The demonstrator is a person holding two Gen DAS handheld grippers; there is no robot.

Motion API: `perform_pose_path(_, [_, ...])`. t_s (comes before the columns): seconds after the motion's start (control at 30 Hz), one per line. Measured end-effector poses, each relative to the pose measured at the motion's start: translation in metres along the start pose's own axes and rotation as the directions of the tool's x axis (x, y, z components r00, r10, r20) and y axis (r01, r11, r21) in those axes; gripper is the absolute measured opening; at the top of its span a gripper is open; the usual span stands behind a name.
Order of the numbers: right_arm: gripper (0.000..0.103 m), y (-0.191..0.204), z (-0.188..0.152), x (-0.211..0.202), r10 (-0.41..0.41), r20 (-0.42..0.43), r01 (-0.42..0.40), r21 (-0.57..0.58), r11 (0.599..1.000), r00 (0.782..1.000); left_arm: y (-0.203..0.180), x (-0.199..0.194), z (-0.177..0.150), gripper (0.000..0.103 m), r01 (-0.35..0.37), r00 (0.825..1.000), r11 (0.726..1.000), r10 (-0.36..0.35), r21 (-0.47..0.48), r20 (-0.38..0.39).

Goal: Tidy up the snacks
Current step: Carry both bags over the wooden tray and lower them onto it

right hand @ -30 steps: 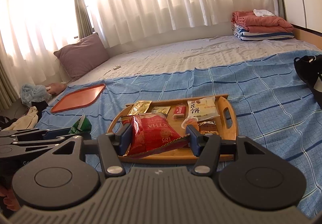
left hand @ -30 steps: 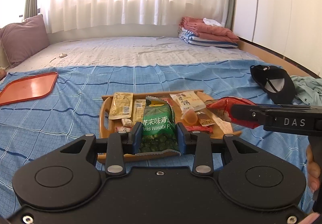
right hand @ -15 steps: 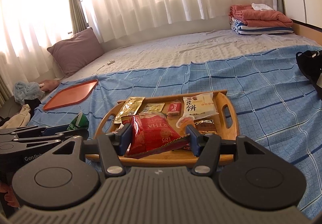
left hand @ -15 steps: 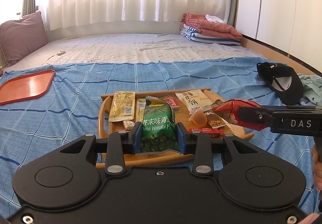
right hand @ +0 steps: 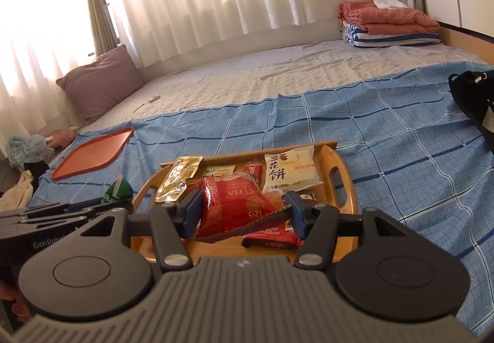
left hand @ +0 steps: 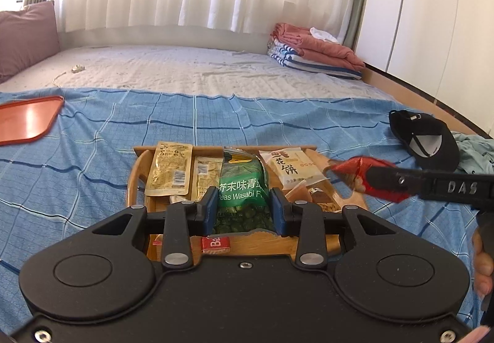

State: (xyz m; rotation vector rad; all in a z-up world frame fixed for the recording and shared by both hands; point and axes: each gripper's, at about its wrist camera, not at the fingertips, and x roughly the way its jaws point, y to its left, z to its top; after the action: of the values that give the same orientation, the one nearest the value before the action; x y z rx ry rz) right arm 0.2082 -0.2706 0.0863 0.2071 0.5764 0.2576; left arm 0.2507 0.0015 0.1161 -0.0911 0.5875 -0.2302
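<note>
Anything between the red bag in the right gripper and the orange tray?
Nothing on the bedsheet between them, but the left gripper with its green wasabi pea bag sits between the red bag and the orange tray.

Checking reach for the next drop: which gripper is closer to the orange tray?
Left. The left gripper, shut on the green pea bag, is on the orange tray's side of the wooden tray. The right gripper, holding the red bag, is farther away.
</note>
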Motion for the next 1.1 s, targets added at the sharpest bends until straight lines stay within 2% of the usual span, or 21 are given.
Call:
perform_pose_path(0.2, [0.061,-0.006,0.014,0.017,-0.01,-0.013,0.01,0.039,0.999,1.0,0.003,0.023,-0.003,0.034,-0.016,1.0,1.0,0.016,-0.014,-0.022])
perform_pose_path(0.5, [0.061,0.002,0.022,0.045,-0.025,-0.037,0.026,0.037,0.999,0.999,0.008,0.064,0.001,0.034,-0.026,0.998,0.999,0.023,-0.034,-0.062])
perform_pose_path(0.8, [0.061,0.01,0.02,0.072,-0.027,-0.074,0.03,0.041,0.999,0.997,0.031,0.099,0.001,0.034,-0.029,0.993,0.994,0.017,-0.101,-0.115])
perform_pose_path(1.1, [0.061,0.012,0.017,0.101,-0.036,-0.109,0.043,0.059,0.997,0.993,0.037,0.121,-0.003,0.034,-0.028,0.99,0.996,0.016,-0.087,-0.138])
